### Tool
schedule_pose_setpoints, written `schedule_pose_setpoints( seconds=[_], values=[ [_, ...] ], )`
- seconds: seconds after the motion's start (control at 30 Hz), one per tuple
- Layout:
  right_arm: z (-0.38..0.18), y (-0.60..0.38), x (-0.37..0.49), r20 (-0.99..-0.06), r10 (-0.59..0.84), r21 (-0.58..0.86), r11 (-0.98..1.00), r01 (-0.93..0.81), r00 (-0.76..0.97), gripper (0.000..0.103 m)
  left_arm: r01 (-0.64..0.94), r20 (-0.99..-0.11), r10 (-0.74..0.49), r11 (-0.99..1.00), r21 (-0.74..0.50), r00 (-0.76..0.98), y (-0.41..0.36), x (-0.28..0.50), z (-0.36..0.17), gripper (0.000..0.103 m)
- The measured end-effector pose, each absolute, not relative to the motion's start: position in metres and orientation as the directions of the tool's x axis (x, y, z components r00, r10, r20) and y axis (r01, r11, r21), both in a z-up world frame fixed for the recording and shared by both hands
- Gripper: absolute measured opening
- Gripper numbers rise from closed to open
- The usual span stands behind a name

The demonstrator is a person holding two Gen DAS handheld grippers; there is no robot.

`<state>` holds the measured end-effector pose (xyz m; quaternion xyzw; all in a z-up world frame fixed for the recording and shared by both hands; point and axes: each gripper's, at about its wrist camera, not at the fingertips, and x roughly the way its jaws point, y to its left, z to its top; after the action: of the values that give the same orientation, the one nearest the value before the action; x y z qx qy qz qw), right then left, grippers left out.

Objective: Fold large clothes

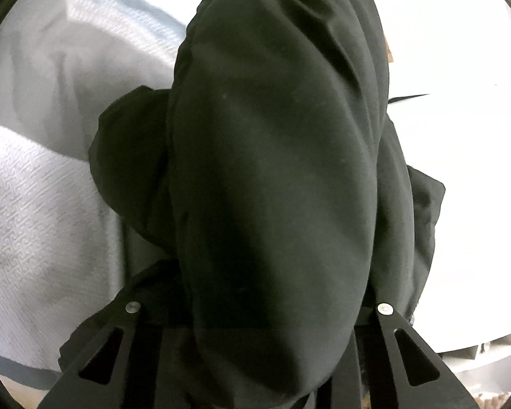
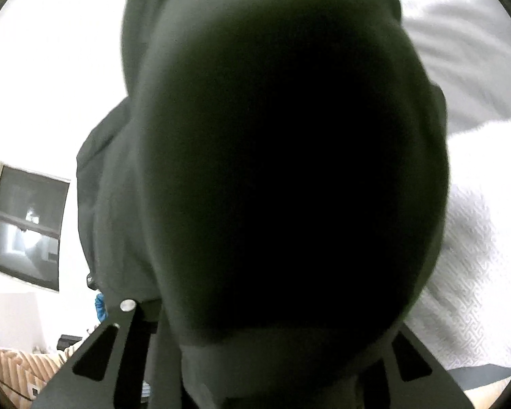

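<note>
A large dark green-black garment point(image 1: 272, 153) fills the left wrist view, bunched up and raised off the bed. It bulges out from between the two black fingers point(image 1: 133, 310) of my left gripper point(image 1: 259, 296), which is shut on it; the cloth hides the fingertips. In the right wrist view the same dark garment point(image 2: 289, 187) hangs in a thick fold right in front of the lens. My right gripper point(image 2: 265, 310) is shut on it, and only the finger arms point(image 2: 119, 327) show beneath the cloth.
A white bedspread point(image 1: 24, 221) with a woven pattern lies below and to the left, and at the right in the right wrist view point(image 2: 470, 272). A dark framed window point(image 2: 27, 225), a striped cushion point(image 2: 17, 364) and something blue point(image 2: 100, 306) stand off to the left.
</note>
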<state>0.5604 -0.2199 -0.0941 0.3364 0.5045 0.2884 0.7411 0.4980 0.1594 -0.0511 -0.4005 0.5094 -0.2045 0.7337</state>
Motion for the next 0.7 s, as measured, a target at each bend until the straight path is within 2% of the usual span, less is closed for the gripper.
schedule_pose_setpoints(
  seconds=[0.33, 0.47, 0.53, 0.7],
  values=[
    [-0.016, -0.206, 0.535, -0.488, 0.790, 0.786, 0.583, -0.208, 0.371, 0.023, 0.002, -0.509, -0.738, 0.569, -0.823, 0.444, 0.157, 0.458, 0.026, 0.023],
    [0.007, -0.209, 0.509, -0.455, 0.803, 0.796, 0.561, -0.229, 0.386, 0.023, 0.040, -0.486, -0.743, 0.564, -0.825, 0.459, 0.184, 0.438, 0.049, 0.023],
    [0.013, -0.211, 0.498, -0.442, 0.807, 0.802, 0.551, -0.231, 0.391, 0.023, 0.047, -0.480, -0.745, 0.562, -0.826, 0.463, 0.190, 0.411, 0.057, 0.023],
    [0.004, -0.209, 0.478, -0.432, 0.808, 0.813, 0.542, -0.215, 0.401, 0.023, 0.050, -0.484, -0.739, 0.569, -0.820, 0.469, 0.171, 0.404, 0.064, 0.023]
  ],
)
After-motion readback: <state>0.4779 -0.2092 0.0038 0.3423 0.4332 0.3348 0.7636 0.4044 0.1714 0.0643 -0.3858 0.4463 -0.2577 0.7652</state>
